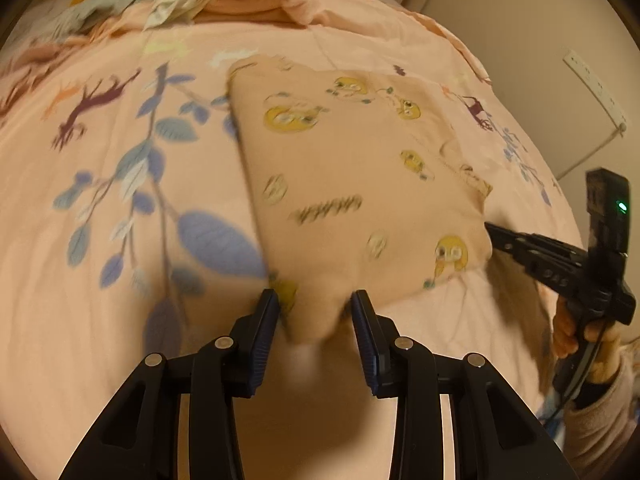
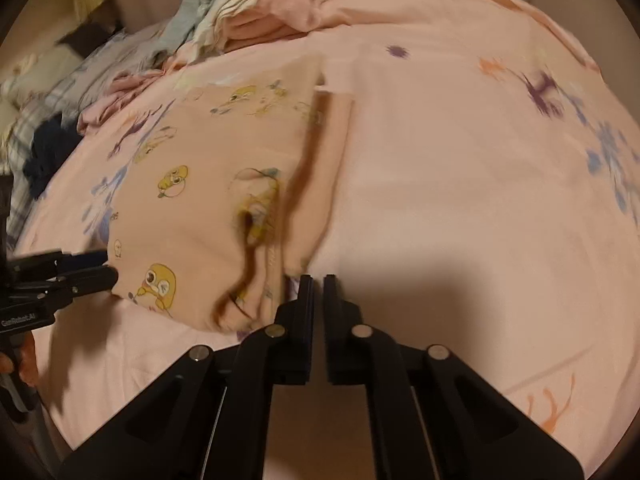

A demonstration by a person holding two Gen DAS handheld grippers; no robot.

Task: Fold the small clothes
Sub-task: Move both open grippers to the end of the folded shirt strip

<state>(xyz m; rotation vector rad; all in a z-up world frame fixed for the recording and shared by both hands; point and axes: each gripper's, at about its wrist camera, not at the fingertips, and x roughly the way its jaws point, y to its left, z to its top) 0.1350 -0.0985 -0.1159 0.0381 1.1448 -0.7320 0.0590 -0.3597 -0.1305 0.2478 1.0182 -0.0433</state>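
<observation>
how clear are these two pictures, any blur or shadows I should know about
Left wrist view: warm, dim light, the peach cartoon-print garment and the pink leaf-print bedsheet smeared by motion blur, the left gripper sharp. Right wrist view: the garment's right edge streaked into brown smears, a soft shadow on the sheet ahead of the right gripper; both views bulge with fisheye distortion.

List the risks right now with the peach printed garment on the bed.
1. The left gripper pinches only a small bunched corner of the peach garment; it may slip or drag the fold askew.
2. The right gripper is shut and empty beside the garment's edge, so that side lies unsecured.
3. The soft bedspread could wrinkle underneath.
</observation>
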